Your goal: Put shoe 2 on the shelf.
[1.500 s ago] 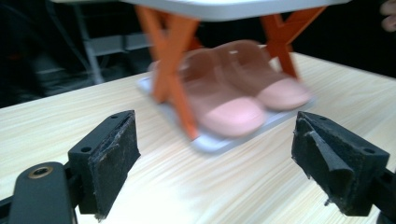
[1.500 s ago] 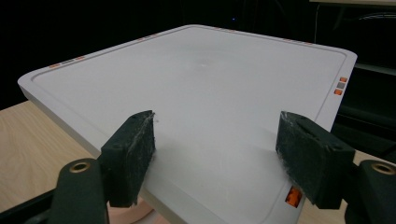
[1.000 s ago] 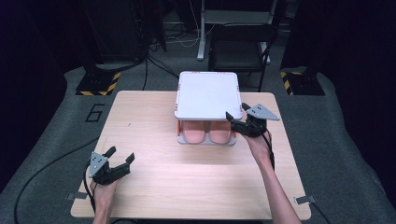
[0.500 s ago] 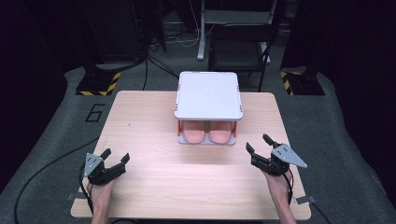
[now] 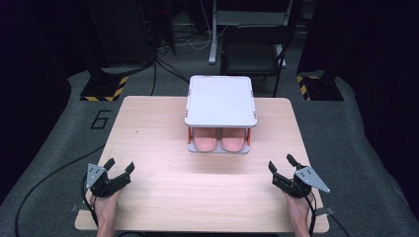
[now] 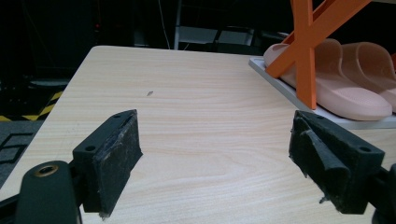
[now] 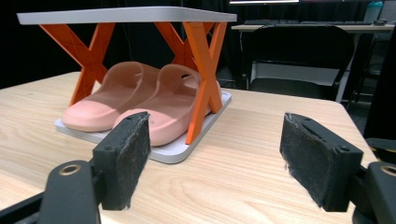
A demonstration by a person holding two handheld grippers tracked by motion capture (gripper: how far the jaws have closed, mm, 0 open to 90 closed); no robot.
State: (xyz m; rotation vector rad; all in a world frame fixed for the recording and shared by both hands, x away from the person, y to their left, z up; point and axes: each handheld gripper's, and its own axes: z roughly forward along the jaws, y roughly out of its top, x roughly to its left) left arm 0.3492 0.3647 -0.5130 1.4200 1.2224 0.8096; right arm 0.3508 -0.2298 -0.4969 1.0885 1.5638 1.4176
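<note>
Slippers point(image 5: 219, 142), a pink pair, are seen lying side by side on the lower shelf of a small rack point(image 5: 220, 100) at the far middle of a wooden table point(image 5: 163, 133), toes turned toward the person's edge.

Nearest that edge, well short of the rack and off to its left, the left gripper point(image 5: 120, 169) is held low over the wood in the person's left hand point(image 5: 105, 207). Its jaws are spread wide with nothing between them; in the left gripper view bare tabletop point(image 6: 196, 116) is seen between the two worn black pads point(image 6: 116, 154), and the rack's orange cross-brace point(image 6: 306, 56) and the slippers point(image 6: 345, 79) are placed up and to the right.

Equally short of the rack but off to its right, the right gripper point(image 5: 280, 165) is held in the right hand point(image 5: 297, 210), its jaws likewise parted and empty. In the right gripper view the slippers point(image 7: 140, 95) are framed just beyond its left pad point(image 7: 128, 156), resting on the rack's pale base tray point(image 7: 180, 150) under the grey top plate point(image 7: 126, 15), between orange X-shaped legs point(image 7: 203, 70).

Neither gripper is touching the rack or the slippers.

Beyond the rack, past the table's far edge, a dark chair point(image 5: 254, 54) is seen on grey flooring, and a painted numeral 6 point(image 5: 100, 119) is marked on the floor to the rack's left.
</note>
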